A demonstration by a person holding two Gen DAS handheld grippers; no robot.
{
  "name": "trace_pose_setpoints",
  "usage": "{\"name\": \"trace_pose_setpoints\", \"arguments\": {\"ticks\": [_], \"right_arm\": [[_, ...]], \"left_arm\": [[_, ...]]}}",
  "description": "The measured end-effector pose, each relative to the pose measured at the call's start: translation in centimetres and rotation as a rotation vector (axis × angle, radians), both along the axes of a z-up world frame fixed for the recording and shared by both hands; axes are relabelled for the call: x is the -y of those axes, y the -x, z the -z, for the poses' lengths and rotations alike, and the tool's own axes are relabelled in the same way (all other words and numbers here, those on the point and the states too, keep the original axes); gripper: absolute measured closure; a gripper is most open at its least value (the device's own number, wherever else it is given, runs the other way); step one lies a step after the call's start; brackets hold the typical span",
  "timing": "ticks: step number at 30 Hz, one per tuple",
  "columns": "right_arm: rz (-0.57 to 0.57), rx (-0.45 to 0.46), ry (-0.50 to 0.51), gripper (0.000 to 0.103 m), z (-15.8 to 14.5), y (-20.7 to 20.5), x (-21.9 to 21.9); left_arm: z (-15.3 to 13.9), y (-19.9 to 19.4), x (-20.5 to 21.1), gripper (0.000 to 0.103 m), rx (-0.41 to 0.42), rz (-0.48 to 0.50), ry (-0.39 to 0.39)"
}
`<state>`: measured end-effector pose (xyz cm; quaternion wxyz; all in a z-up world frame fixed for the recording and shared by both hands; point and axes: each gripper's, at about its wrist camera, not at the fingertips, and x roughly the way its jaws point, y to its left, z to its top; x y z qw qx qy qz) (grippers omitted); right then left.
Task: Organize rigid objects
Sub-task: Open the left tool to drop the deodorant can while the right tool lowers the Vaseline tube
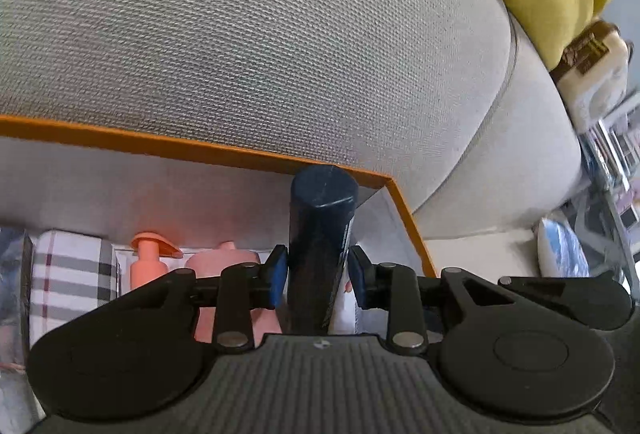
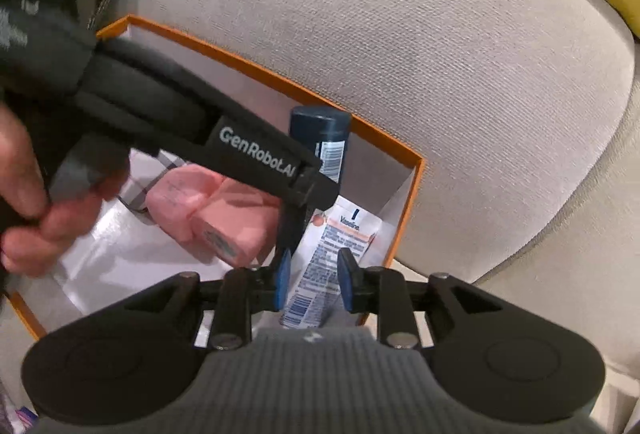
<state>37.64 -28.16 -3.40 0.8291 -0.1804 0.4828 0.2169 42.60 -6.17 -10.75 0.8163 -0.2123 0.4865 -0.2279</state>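
Two tongs over my orange box [image 2: 412,190] — left gripper [image 1: 318,276] pinching the dark can [image 1: 320,230] upright in its corner, right gripper [image 2: 314,284] spread above the Vaseline tube [image 2: 332,254].

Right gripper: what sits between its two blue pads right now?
In the right wrist view, the white Vaseline tube lies between the right gripper pads, which stand apart from it, over the orange-rimmed box.

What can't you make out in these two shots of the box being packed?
- Base of the dark blue can: left wrist view, hidden behind the left gripper.
- Lower end of the Vaseline tube: right wrist view, hidden by the right gripper.
- Pink bottles' labels: blurred, partly covered by the other gripper's body.
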Motion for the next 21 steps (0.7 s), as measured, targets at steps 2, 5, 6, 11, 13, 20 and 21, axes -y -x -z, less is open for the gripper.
{"name": "trace_pose_setpoints", "arguments": {"ticks": [2,5,6,11,13,20,21], "right_arm": [[0.002,0.007,-0.005,0.076,0.3,0.1,-0.3],[0.000,0.017,-0.010,0.077,0.3,0.2,-0.1],[-0.001,0.019,-0.009,0.076,0.7,0.0,0.0],[-0.007,0.017,-0.018,0.077,0.7,0.1,0.2],[-0.004,0.013,-0.025,0.077,0.9,-0.1,0.2],[-0.070,-0.011,-0.026,0.066,0.1,0.0,-0.9],[-0.081,-0.006,-0.014,0.067,0.7,0.2,-1.3]], "left_arm": [[-0.4,0.6,0.5,0.070,0.035,0.025,-0.015],[-1.3,0.8,0.5,0.103,-0.007,0.085,0.003],[-1.6,0.7,0.3,0.103,-0.019,0.099,0.002],[-3.7,1.3,0.2,0.103,-0.020,0.185,-0.101],[-3.9,1.5,-0.7,0.103,-0.020,0.195,-0.104],[-3.4,2.3,-1.7,0.099,-0.055,0.185,-0.164],[-3.2,2.3,-2.0,0.099,-0.060,0.181,-0.157]]}}
